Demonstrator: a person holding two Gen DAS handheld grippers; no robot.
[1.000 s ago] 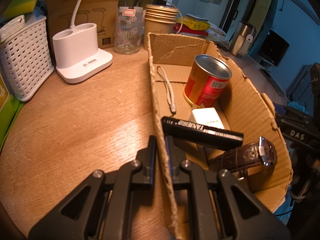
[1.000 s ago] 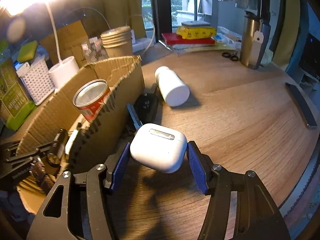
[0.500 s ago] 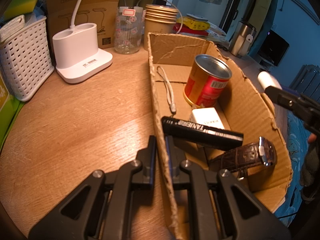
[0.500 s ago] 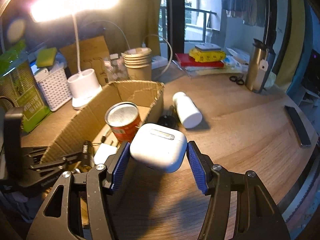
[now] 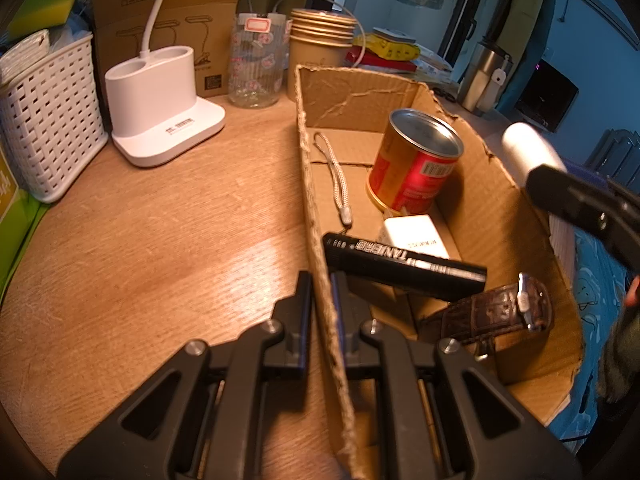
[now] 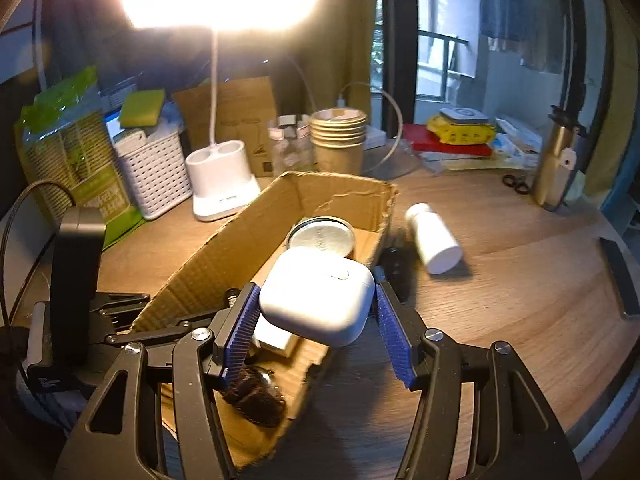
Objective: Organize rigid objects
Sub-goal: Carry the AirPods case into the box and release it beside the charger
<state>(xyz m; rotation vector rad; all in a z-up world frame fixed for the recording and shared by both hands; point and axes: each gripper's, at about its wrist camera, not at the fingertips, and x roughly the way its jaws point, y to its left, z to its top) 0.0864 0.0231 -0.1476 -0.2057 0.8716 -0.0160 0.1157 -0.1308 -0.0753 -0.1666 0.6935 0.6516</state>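
Note:
My left gripper [image 5: 320, 292] is shut on the near left wall of the open cardboard box [image 5: 500, 208]. In the box are a red can [image 5: 416, 164], a black flashlight [image 5: 404, 266], a white block [image 5: 416, 236], a brown watch [image 5: 500, 312] and a grey cord [image 5: 336, 176]. My right gripper [image 6: 316, 308] is shut on a white earbud case [image 6: 316, 296], held in the air over the box's right wall [image 6: 380, 216]. The case [image 5: 528, 148] also shows at the right of the left wrist view. A white bottle [image 6: 434, 238] lies on the table beside the box.
Behind the box stand a white lamp base [image 5: 160, 112], a white basket [image 5: 44, 120], a glass jar [image 5: 258, 64] and stacked paper cups [image 5: 320, 52]. A steel flask [image 6: 556, 168] and scissors [image 6: 516, 184] are at the back right. A flat black bar [image 6: 620, 276] lies by the table's right edge.
My right gripper has risen with the earbud case and moved left, from beside the box to over its right wall. The left gripper and the box have not moved.

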